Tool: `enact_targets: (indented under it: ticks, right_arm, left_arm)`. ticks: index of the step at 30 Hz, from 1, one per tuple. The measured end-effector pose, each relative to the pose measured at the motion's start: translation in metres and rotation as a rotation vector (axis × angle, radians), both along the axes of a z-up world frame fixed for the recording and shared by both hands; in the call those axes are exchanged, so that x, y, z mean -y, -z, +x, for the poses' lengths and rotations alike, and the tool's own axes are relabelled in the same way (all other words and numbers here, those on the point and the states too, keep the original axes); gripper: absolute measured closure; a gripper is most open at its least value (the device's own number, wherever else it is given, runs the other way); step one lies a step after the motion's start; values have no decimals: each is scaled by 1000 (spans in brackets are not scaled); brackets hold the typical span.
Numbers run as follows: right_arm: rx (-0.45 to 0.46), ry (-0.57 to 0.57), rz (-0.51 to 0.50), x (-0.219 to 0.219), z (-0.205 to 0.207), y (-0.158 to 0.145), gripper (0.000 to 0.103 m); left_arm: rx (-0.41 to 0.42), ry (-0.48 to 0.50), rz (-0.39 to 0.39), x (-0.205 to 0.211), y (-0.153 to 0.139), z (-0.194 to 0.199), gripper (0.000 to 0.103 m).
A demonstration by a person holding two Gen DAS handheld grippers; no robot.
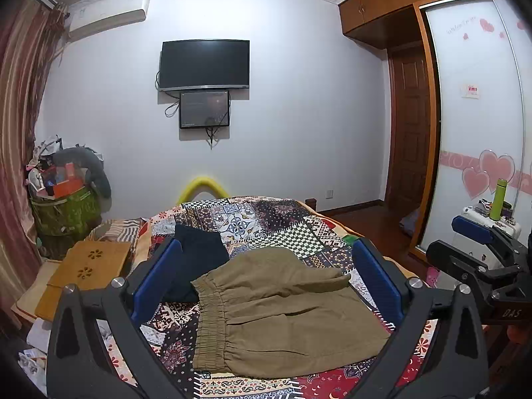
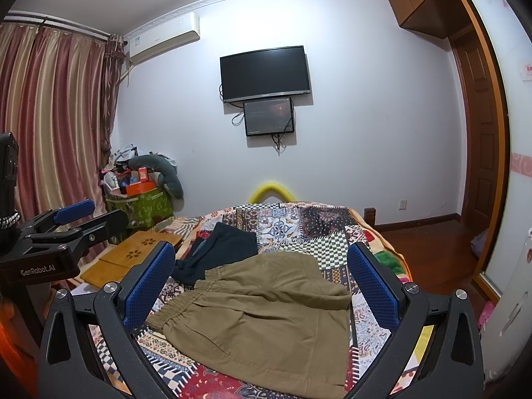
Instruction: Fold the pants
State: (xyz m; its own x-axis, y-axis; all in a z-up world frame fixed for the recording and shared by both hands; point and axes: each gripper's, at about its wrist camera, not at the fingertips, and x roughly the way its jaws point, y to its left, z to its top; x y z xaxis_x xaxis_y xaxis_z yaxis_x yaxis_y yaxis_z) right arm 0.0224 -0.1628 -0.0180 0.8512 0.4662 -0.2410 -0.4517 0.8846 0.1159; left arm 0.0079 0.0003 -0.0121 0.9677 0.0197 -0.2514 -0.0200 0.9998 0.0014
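So the bed [image 1: 266, 212] in front of me has a busy patchwork quilt [image 1: 292, 232] spread over it, all checks, florals and red borders. Lying flat on the quilt nearest me are the khaki pants [image 1: 282, 312], elastic waistband to the left and already doubled over, and just behind them, touching at the waistband corner, sits a dark navy garment [image 1: 196, 256]. Off the left edge there's a little bamboo lap tray [image 1: 89, 269] with flower cutouts resting on the bedding.

The bed [image 1: 266, 212] and khaki pants [image 1: 286, 312] are viewed from above, close, by both wrist cameras, the television wall [image 2: 365, 116] being faced.
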Motion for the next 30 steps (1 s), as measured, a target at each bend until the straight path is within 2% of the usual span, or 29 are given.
enact_targets:
  ticks: [30]
  right_arm:
    - [-4,3,0,0,2,0,0]
  left_arm:
    - [-2,2,-4,0,-2,1,0]
